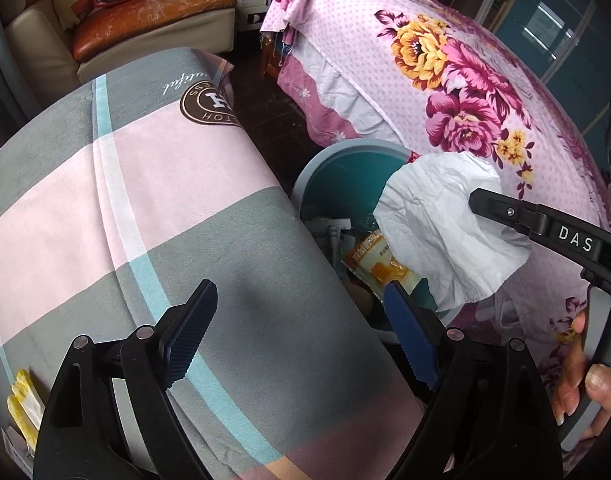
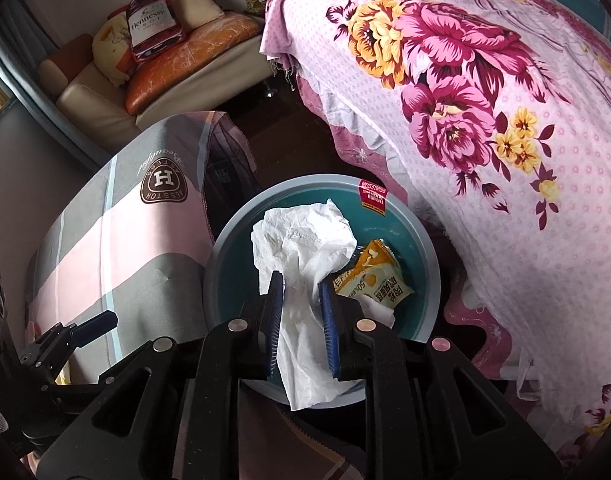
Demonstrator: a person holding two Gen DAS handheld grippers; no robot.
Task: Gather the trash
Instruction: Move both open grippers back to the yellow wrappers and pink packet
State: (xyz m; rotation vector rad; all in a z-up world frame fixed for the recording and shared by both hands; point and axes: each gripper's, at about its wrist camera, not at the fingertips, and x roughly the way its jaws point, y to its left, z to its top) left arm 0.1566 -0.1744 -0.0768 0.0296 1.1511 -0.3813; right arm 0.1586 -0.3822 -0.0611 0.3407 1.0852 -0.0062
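Over the round bin (image 2: 221, 264), between two cloth-covered pieces of furniture, the right tongs (image 2: 301, 286) point down with a crumpled white tissue (image 2: 305, 236) between their two blue pads. The pads stand a little apart, and from this view it is hard to say if they squeeze the tissue or if it only hangs there. The tissue spreads out above the bin's green inside. Down in the bin lies a yellow snack wrapper (image 2: 369, 276), and a small red wrapper (image 2: 372, 197) sits at the far rim. The left tongs (image 1: 301, 312) are wide open with nothing in them, and they hover over a grey and pink striped cloth (image 1: 125, 200) just beside the bin. A pink flowered cloth (image 2: 505, 120) covers the big thing on the other side. A hand (image 1: 581, 388) holds the right tool's handle.
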